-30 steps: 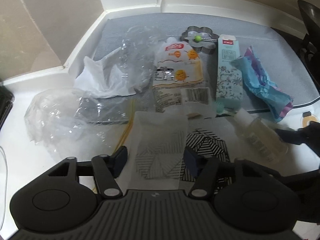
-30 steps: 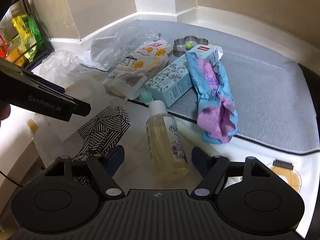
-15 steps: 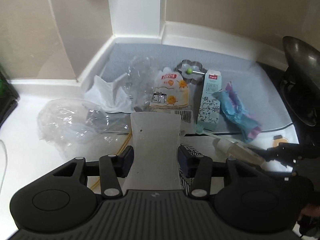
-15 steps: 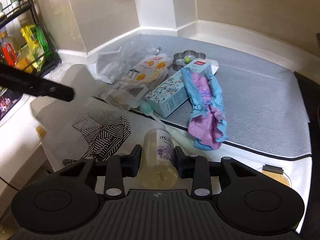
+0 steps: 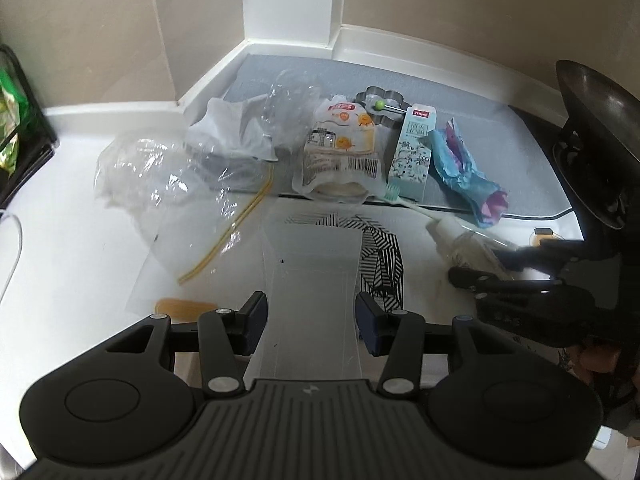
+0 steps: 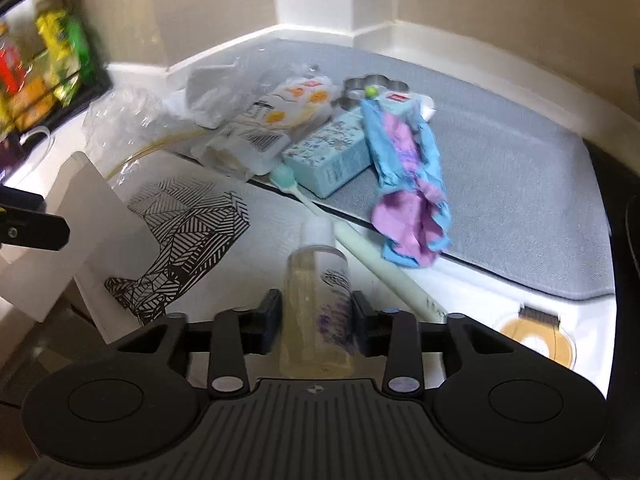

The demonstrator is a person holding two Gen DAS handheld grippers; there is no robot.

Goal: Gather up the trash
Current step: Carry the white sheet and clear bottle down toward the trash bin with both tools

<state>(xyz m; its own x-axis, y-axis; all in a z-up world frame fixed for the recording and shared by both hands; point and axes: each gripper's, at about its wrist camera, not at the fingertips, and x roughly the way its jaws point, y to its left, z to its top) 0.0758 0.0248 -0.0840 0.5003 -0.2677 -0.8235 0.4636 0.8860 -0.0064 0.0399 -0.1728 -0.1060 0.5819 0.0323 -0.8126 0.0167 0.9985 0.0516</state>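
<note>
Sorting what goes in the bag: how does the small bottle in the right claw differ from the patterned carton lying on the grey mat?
The small bottle is clear, round and holds yellowish liquid; the patterned carton is an opaque pale-blue rectangular box. The bottle sits clamped in the right claw, over the white counter; the carton lies flat and free on the grey mat, partly under a crumpled blue-and-purple wrapper. Both carry printed designs.

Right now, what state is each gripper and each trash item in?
left hand-held gripper: shut on white patterned bag
right hand-held gripper: shut on clear bottle
white patterned bag: held by its edge
clear bottle: gripped, capped, holding yellowish liquid
toothbrush: lying across the mat edge
teal carton: lying flat
blue-purple wrapper: crumpled
food pouch: lying flat
</note>
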